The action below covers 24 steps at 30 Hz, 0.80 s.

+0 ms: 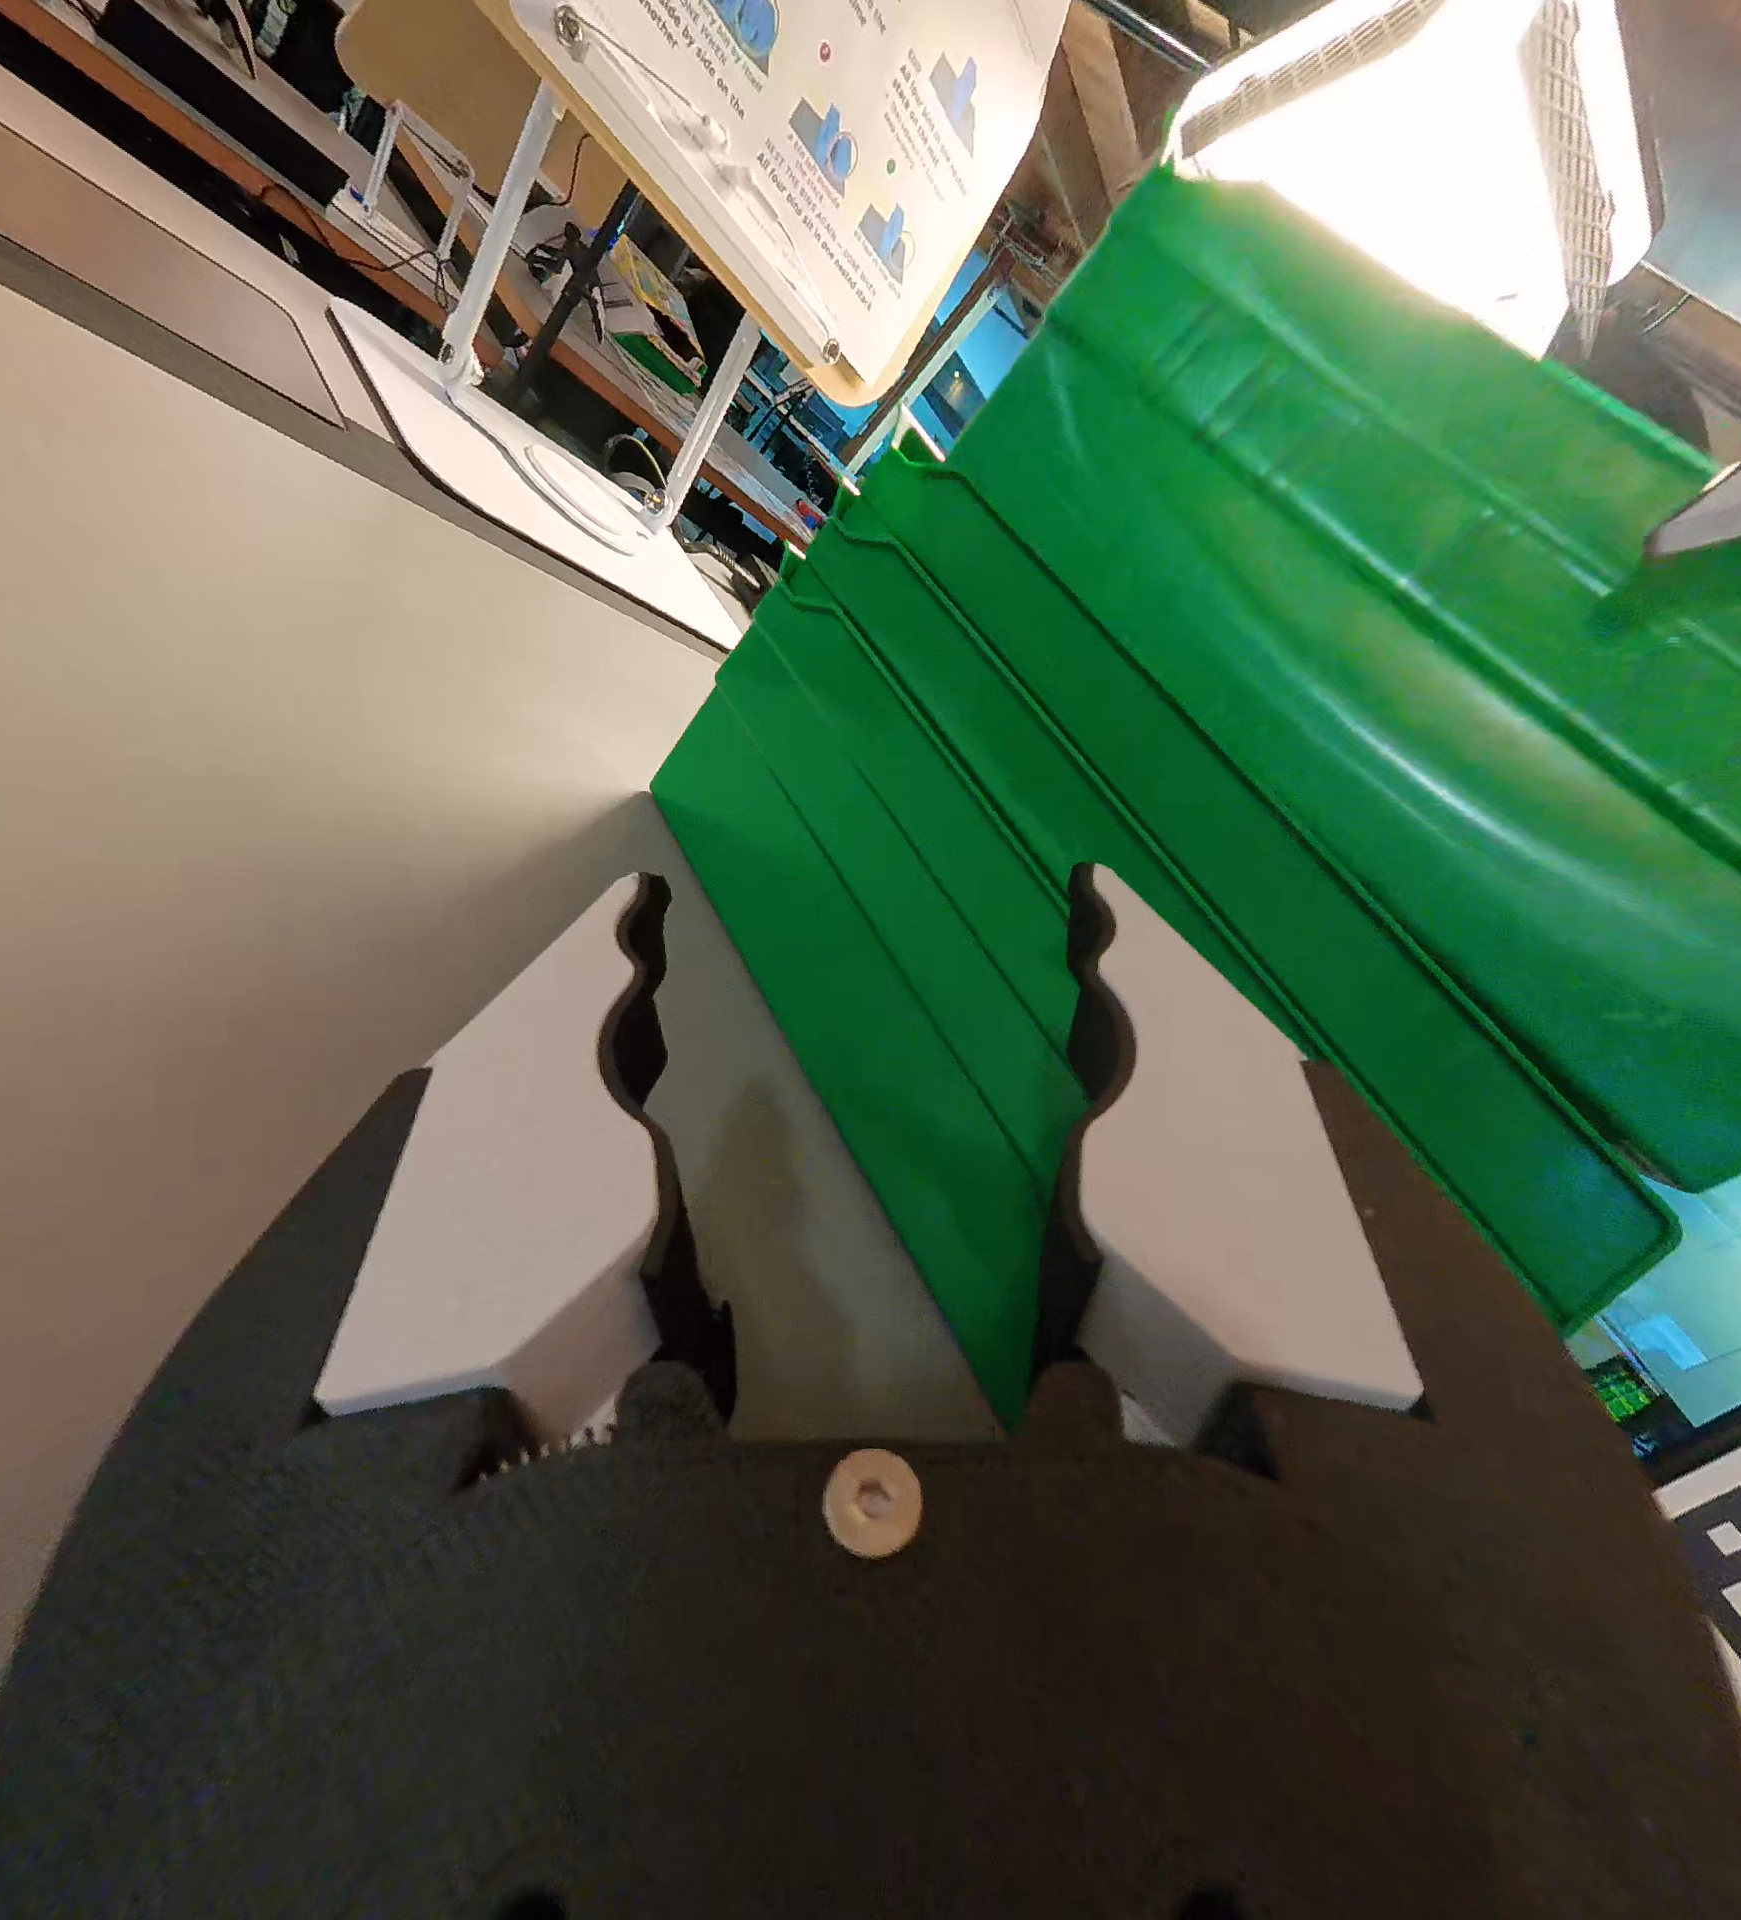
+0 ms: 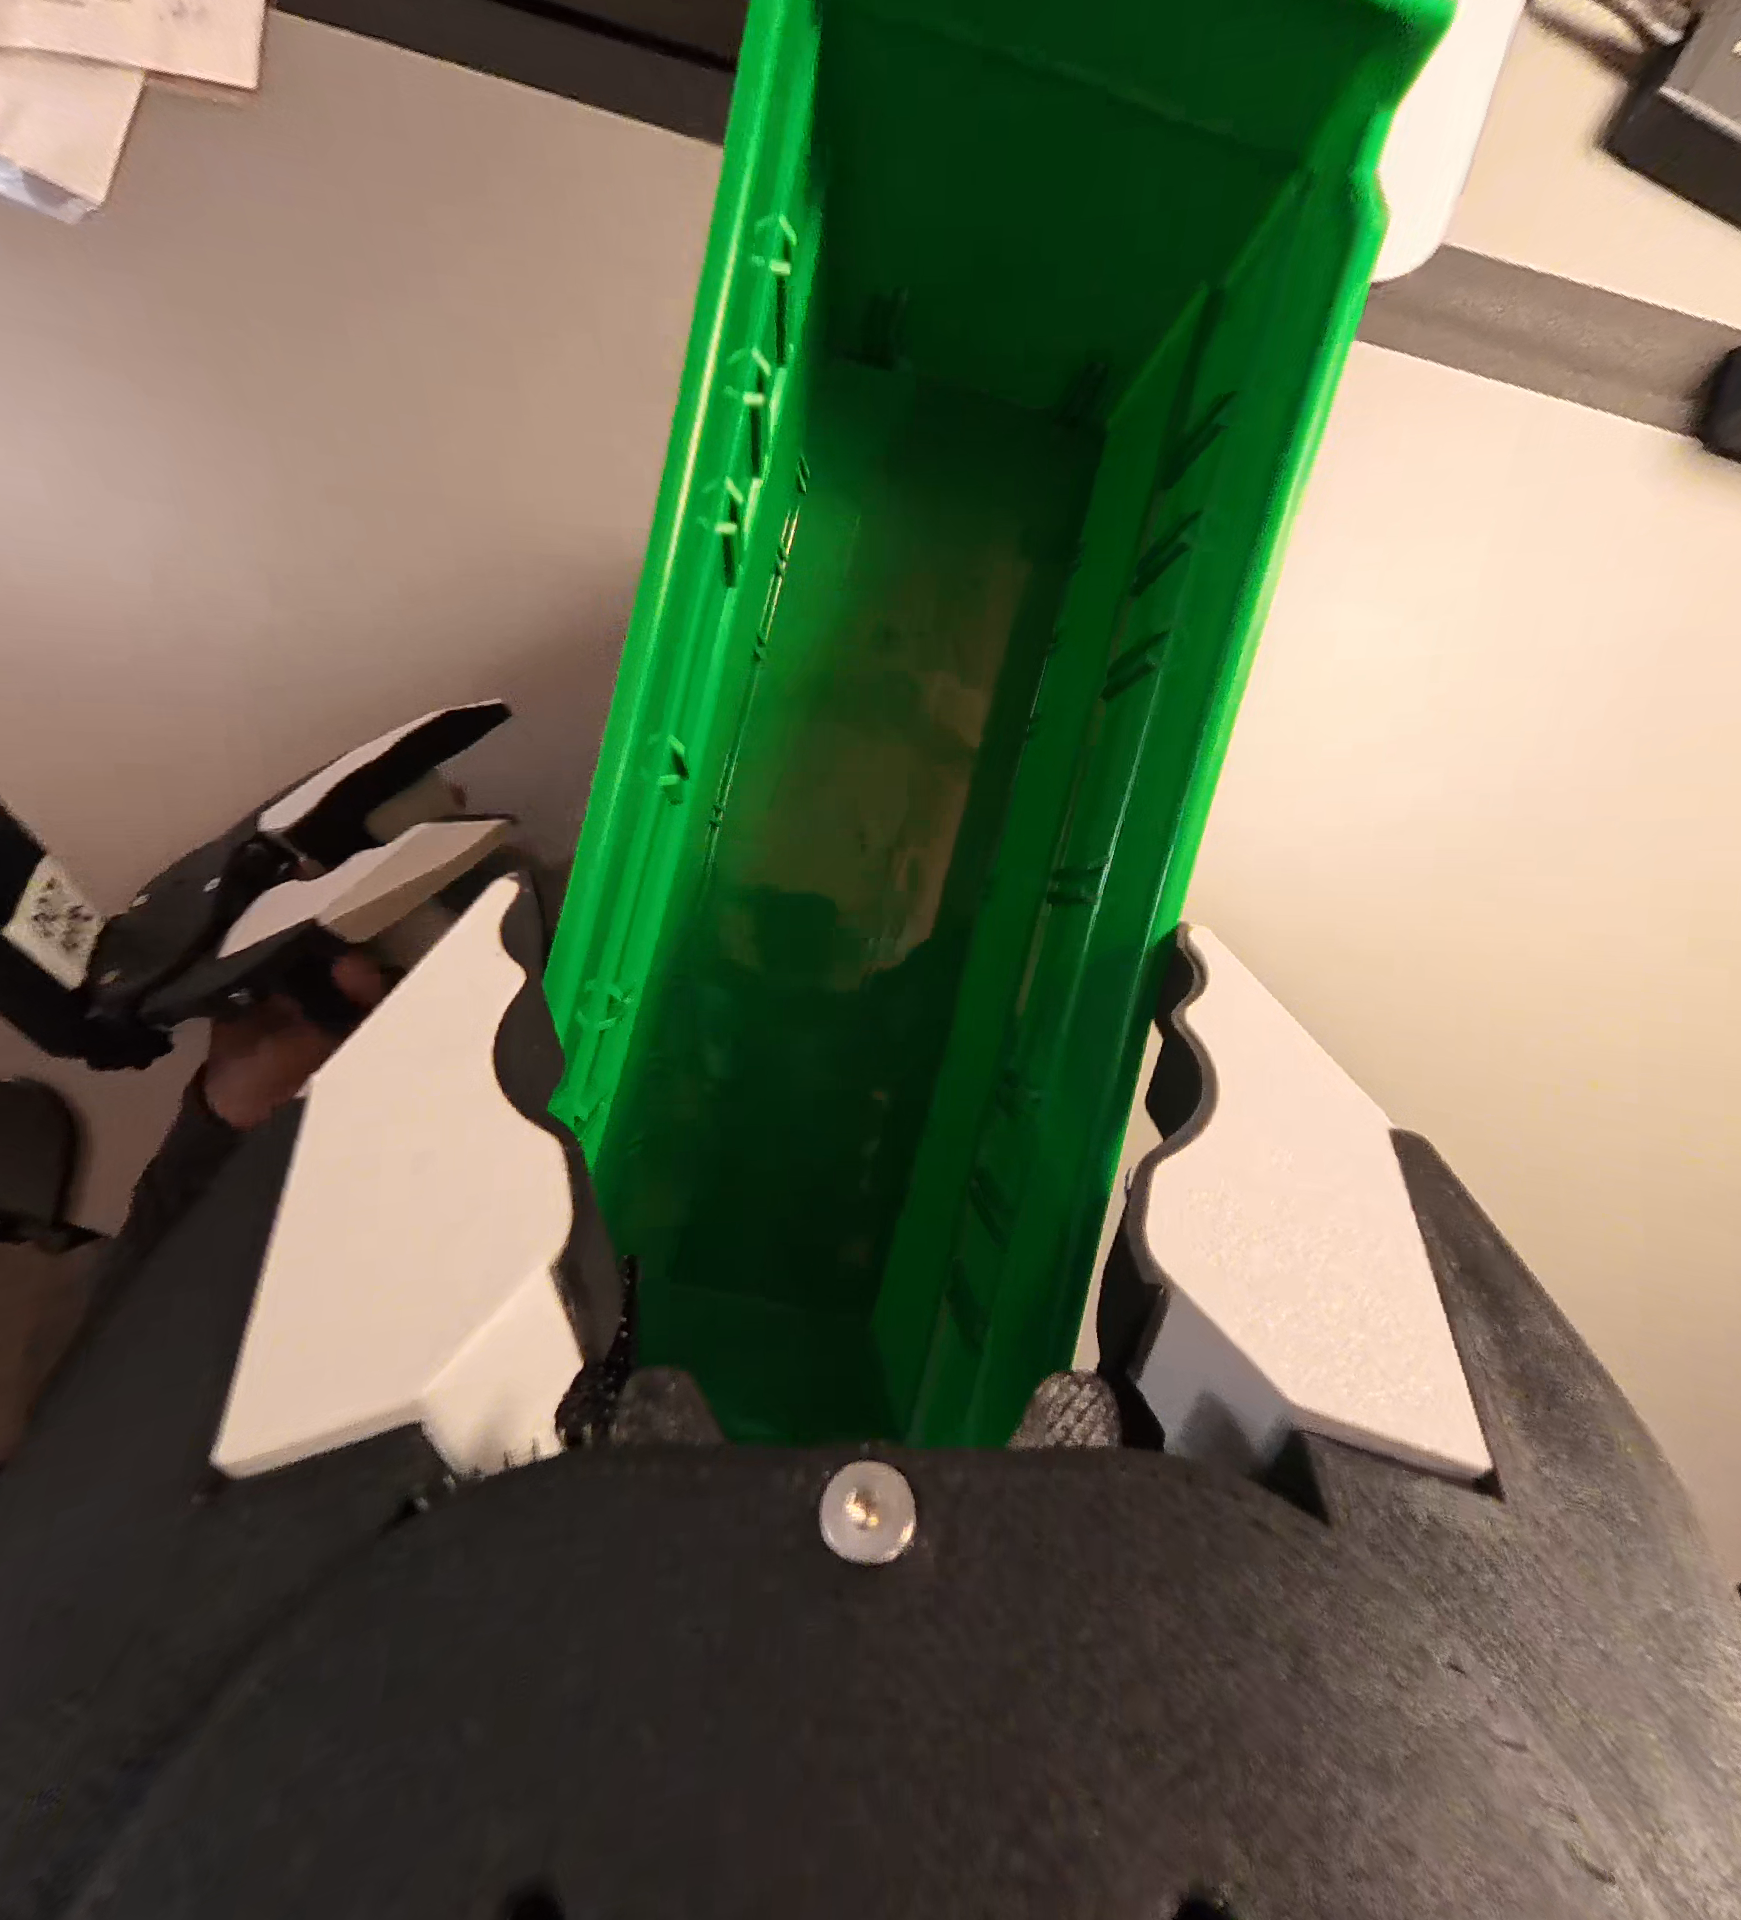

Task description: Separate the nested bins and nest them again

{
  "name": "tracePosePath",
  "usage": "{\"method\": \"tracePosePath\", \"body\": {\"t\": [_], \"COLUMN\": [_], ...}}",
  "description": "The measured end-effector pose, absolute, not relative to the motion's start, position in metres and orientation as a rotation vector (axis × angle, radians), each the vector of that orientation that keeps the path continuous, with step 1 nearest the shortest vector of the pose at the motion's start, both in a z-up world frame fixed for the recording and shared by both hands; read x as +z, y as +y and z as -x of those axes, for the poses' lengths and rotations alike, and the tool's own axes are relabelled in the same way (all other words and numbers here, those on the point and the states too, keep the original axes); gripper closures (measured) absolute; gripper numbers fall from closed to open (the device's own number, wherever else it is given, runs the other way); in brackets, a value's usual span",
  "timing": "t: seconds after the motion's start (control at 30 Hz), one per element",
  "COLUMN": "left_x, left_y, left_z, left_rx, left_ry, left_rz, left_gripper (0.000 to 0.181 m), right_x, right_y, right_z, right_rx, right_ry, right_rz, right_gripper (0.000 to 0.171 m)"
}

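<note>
The right tool [image 2: 850, 914] gripped one green bin [image 2: 949, 623] across its width, a jaw pressed to each long wall; the bin hung in the air, open side toward the camera, above and just beside the stack [image 1: 907, 831] of nested bins that lay on the surface [image 1: 222, 831], its far end near the far edge by a white stand [image 1: 492, 416]. The left tool [image 1: 866, 883] stood open and held nothing; one jaw lay over the stack's near wall, the other over bare surface.

Whether the bin was coming off the stack or going back could not be told; either way the same care seemed to apply. The left tool would best close on the stack's rim or press it down, so the lower bins did not ride up or slide; the right tool would do well to keep the bin's long axis parallel to the stack's and its walls level, since a tilted bin would likely wedge against the ribs inside. A steady, straight move along the stacking direction seemed wiser than a twist; the right tool's hold looked narrow, and a jerk might let the bin pivot.
</note>
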<state>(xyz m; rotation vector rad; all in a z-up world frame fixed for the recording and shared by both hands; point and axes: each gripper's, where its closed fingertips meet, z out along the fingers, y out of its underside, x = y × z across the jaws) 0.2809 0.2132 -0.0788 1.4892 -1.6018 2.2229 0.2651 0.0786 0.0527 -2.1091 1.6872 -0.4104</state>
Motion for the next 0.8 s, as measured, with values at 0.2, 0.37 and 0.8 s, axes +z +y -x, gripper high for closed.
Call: {"method": "tracePosePath", "body": {"t": [0.2,0.37,0.8], "left_x": [-0.079,-0.079,-0.082], "left_y": [0.213,0.211,0.198], "left_z": [-0.281,-0.28,-0.269], "left_rx": [2.221,2.22,2.169], "left_ry": [-1.609,-1.631,-1.746], "left_rz": [-1.486,-1.475,-1.411], "left_gripper": [0.104,0.104,0.095], "right_x": [0.024,0.009,0.039], "right_y": [0.072,0.076,0.023], "right_z": [-0.271,-0.275,-0.272], "right_rx": [-0.369,-0.348,-0.359], "right_ry": [1.725,1.675,1.242], "right_rz": [2.122,2.145,1.823], "right_gripper": [0.055,0.05,0.045]}}
